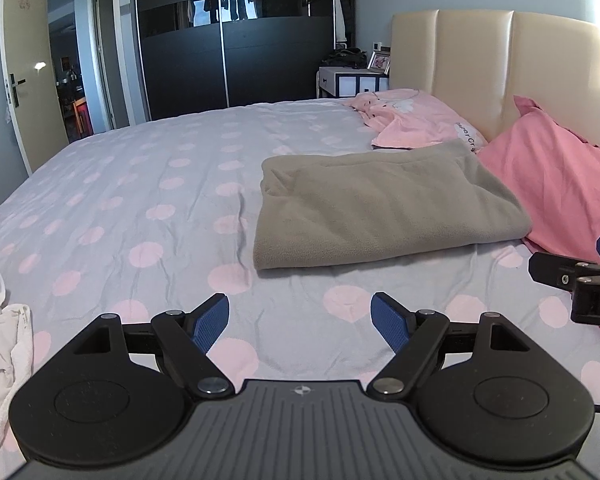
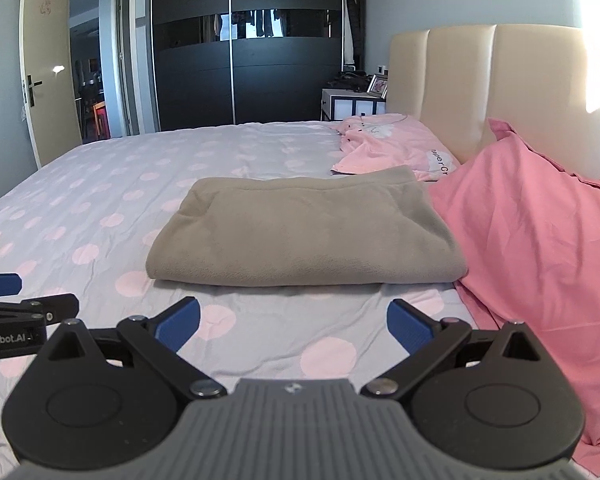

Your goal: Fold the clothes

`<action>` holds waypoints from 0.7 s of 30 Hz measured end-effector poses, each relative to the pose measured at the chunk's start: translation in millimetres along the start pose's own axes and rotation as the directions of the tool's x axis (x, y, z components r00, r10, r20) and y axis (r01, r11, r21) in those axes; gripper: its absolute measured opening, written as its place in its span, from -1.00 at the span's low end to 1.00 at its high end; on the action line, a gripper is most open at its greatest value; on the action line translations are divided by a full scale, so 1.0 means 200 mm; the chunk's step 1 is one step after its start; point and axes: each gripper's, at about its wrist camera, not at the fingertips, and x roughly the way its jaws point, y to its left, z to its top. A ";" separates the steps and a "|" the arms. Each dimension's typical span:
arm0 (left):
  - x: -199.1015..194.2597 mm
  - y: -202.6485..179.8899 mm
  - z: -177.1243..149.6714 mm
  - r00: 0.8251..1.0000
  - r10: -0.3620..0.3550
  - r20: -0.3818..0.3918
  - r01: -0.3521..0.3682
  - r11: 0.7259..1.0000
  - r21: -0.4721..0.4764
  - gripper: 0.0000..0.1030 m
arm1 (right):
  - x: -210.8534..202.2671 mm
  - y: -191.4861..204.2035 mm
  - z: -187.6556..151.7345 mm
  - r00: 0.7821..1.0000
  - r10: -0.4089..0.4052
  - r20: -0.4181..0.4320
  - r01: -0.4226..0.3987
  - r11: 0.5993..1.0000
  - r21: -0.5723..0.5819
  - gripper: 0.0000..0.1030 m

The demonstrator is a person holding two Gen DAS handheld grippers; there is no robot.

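- Bedroom setting: a dark sliding-door wardrobe stands against the far wall, with an open cream door to its left.
- Bed fills most of both views, covered in a pale sheet with pink dots; a padded cream headboard rises at its right end.
- Pink pillow leans against the headboard, touching the right edge of the folded item.
- Folded grey fleece garment lies flat on the sheet in a neat rectangle, ahead of both grippers and apart from them.
- Pink garment with a white print lies spread on the bed beyond the grey one, near the headboard.
- White crumpled cloth sits at the bed's near left edge, seen only in the left wrist view.
- Nightstand stands at the far side of the headboard and carries a framed picture.
- Left gripper: jaws stand wide apart, nothing between the blue pads, above bare sheet short of the grey garment.
- Right gripper: jaws stand wide apart, nothing between them, above the sheet just short of the grey garment's near edge.
- Grippers sit side by side; each shows at the edge of the other's view.
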 end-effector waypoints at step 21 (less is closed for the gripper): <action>0.04 -0.01 -0.02 1.000 -0.009 -0.027 0.009 1.000 0.019 0.51 | 0.05 0.02 -0.01 0.999 -0.007 -0.038 0.006 1.000 -0.027 0.95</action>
